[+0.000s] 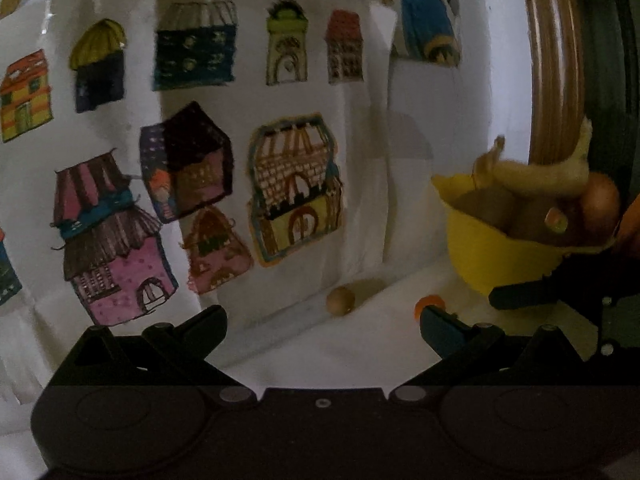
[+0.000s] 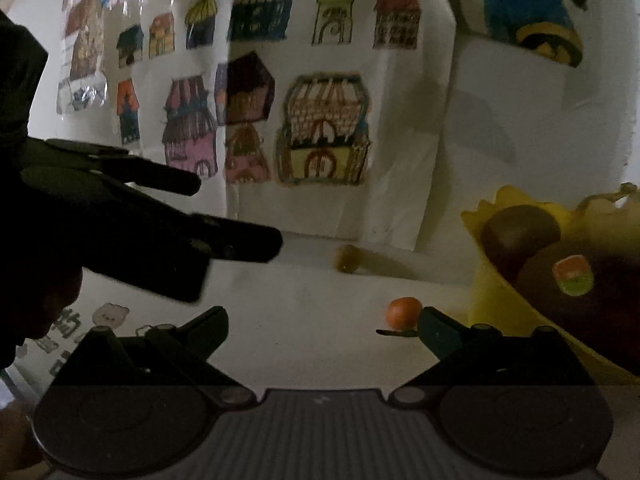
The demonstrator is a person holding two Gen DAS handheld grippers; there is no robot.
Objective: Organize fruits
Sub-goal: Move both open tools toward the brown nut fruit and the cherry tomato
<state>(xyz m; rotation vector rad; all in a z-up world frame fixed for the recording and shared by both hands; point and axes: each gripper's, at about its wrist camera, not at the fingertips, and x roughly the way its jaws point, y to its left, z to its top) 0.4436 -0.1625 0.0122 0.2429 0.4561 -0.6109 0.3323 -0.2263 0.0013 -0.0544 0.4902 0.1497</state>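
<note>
A yellow bowl point(image 1: 492, 256) point(image 2: 492, 292) stands on the white table at the right. It holds a banana point(image 1: 540, 176) and dark round fruits, one with a sticker point(image 2: 572, 276). A small orange fruit point(image 2: 404, 312) point(image 1: 430, 303) lies on the table by the bowl, just beyond each gripper's right fingertip. Farther back, near the wall, rests a small brown round fruit point(image 1: 340, 300) point(image 2: 348, 258). My left gripper point(image 1: 322, 316) point(image 2: 236, 212) is open with nothing in it. My right gripper point(image 2: 324, 316) is open and holds nothing; one of its fingers point(image 1: 520, 292) shows below the bowl.
Paper sheets with coloured house drawings point(image 1: 292, 184) point(image 2: 320, 128) cover the wall behind the table. A round wooden frame point(image 1: 556, 60) stands behind the bowl. Printed stickers point(image 2: 108, 316) lie on the table at the left.
</note>
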